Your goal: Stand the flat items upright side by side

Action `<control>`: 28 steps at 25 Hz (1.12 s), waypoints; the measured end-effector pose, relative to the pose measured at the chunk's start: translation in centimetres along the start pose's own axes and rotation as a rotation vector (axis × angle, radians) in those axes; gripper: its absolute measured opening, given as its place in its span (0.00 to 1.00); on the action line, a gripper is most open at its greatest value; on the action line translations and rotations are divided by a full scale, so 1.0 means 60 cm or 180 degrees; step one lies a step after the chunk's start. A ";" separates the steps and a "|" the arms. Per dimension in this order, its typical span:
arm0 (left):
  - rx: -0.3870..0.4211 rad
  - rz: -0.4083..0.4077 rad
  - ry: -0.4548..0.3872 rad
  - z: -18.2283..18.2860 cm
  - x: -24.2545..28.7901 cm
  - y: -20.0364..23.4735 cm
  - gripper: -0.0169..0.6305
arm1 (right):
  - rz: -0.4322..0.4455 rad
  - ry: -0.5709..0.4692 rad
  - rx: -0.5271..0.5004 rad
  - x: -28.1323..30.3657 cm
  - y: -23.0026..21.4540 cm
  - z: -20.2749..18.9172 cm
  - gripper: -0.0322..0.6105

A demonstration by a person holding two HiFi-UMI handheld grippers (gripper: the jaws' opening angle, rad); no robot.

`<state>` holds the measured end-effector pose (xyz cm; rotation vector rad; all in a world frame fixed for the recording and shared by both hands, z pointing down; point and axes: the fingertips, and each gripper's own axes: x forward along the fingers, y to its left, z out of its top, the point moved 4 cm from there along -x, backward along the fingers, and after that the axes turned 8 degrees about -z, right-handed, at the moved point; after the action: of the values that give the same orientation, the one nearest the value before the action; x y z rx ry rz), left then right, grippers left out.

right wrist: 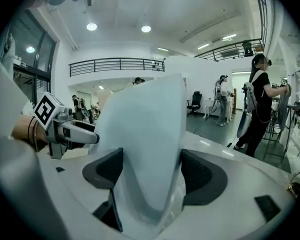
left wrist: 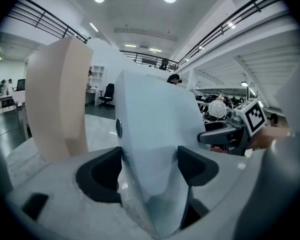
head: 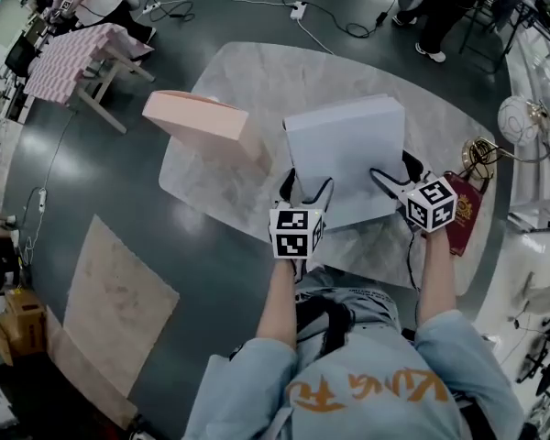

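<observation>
Left gripper point(head: 304, 193), right gripper point(head: 392, 180): fingers of both clenched on the near edge of pale blue flat box point(head: 348, 145), tilted over desk point(head: 257, 71). Pink flat box point(head: 202, 122) upright, left of left fingers, apart.

There are a pale blue box point(head: 344, 145), peach-pink box point(head: 197, 117) and grey marbled table point(head: 257, 71).

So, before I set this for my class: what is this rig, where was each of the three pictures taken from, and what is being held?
No robot: a person holds a two-fingered tool in each hand, the left gripper and right gripper. One picture looks down from a camera on the person's head; the other two come from cameras on the grippers. On the table a pink box stands upright. Both grippers' fingers clamp a white box, not yet upright.
</observation>
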<state>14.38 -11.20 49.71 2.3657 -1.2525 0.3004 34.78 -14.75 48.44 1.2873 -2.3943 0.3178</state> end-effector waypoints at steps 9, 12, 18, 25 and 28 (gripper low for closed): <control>0.0242 -0.0008 -0.0048 0.022 -0.002 -0.002 0.58 | -0.0322 -0.0044 -0.0173 -0.012 0.008 0.014 0.62; 0.0313 -0.0021 -0.0117 0.026 0.000 -0.003 0.57 | -0.0508 -0.0057 -0.0238 -0.015 0.008 0.010 0.62; 0.0526 -0.0063 -0.0239 0.023 -0.007 -0.022 0.56 | -0.0639 -0.0106 -0.0195 -0.041 0.009 -0.005 0.61; 0.0474 -0.0029 -0.0395 0.013 -0.026 -0.039 0.56 | -0.0592 -0.0125 -0.0183 -0.060 0.018 -0.013 0.61; 0.0463 0.0014 -0.0422 0.006 -0.033 -0.047 0.56 | -0.0565 -0.0115 -0.0197 -0.069 0.023 -0.018 0.61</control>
<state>15.58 -8.55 47.81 2.5429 -1.3374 0.2469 35.96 -10.50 47.56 1.4758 -2.2796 0.1686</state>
